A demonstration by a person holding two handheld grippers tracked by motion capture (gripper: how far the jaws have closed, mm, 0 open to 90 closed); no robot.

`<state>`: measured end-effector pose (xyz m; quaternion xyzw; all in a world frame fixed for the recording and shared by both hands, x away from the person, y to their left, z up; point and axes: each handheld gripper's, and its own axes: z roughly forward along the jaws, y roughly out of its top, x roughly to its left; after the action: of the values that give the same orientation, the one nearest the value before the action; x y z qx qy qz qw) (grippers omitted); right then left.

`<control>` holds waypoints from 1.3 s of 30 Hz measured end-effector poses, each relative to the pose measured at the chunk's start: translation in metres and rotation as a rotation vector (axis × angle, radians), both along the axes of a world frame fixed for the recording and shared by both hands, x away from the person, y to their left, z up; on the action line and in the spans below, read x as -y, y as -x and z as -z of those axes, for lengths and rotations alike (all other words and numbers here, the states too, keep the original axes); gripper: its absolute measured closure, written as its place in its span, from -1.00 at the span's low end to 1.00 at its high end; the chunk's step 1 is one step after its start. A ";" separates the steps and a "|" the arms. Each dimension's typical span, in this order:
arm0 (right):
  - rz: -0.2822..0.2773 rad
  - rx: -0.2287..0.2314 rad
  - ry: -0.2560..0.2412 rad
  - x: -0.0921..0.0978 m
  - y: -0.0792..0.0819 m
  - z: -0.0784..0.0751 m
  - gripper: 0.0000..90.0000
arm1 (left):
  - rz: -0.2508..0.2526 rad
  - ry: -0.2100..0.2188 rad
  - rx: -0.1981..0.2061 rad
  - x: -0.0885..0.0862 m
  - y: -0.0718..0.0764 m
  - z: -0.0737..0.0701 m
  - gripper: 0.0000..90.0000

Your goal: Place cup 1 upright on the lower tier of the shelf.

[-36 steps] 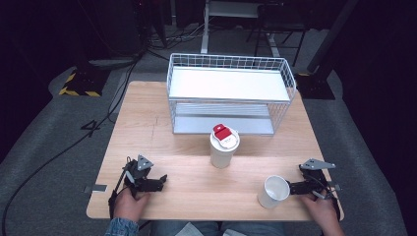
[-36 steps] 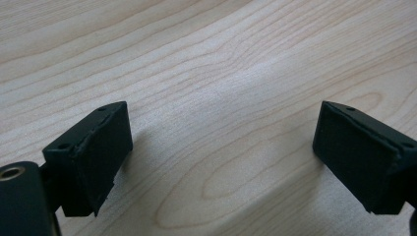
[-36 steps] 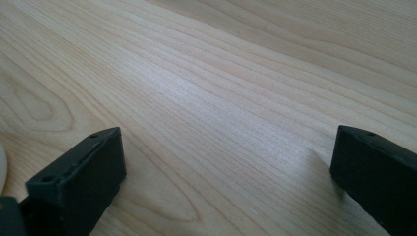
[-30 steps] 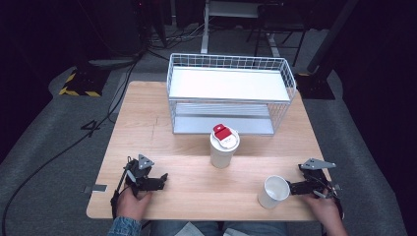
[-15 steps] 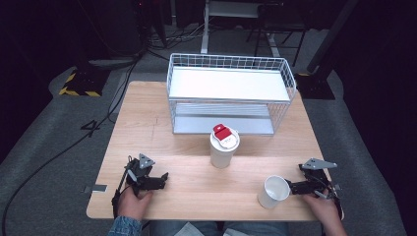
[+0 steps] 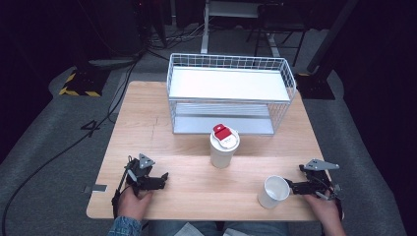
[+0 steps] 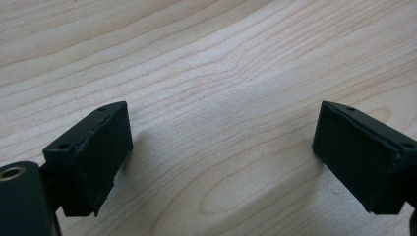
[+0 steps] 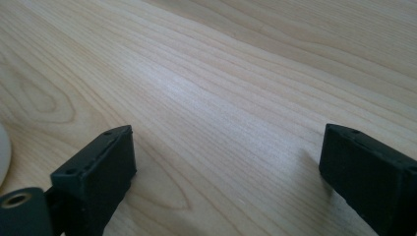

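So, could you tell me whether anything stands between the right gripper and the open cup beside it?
Nothing visible does. The right gripper rests on the table with its jaws open, just right of the open cup, with bare wood between them. The lidded cup stands farther off, toward the wire rack, clear of that path.

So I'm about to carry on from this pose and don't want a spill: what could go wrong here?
The empty paper cup stands close beside the open right tongs near the table's front edge; a careless nudge could tip it off. The taller cup carries a red-and-white item on top, which may slide if bumped.
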<state>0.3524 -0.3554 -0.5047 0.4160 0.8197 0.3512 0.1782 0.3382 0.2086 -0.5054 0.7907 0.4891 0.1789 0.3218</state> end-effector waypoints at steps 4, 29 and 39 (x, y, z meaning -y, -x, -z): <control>0.002 -0.003 -0.014 0.004 0.004 -0.004 -0.82 | 0.000 0.000 0.000 0.000 0.000 0.000 -0.81; -0.069 0.027 -0.071 0.014 0.050 -0.044 -0.73 | -0.004 0.000 0.000 0.000 0.000 0.000 -0.81; -0.130 0.014 -0.100 0.009 0.069 -0.054 -0.71 | -0.004 0.000 0.000 0.000 0.000 0.000 -0.81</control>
<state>0.2832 -0.3639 -0.4508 0.3676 0.8252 0.4054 0.1399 0.3379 0.2082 -0.5054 0.7899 0.4905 0.1797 0.3213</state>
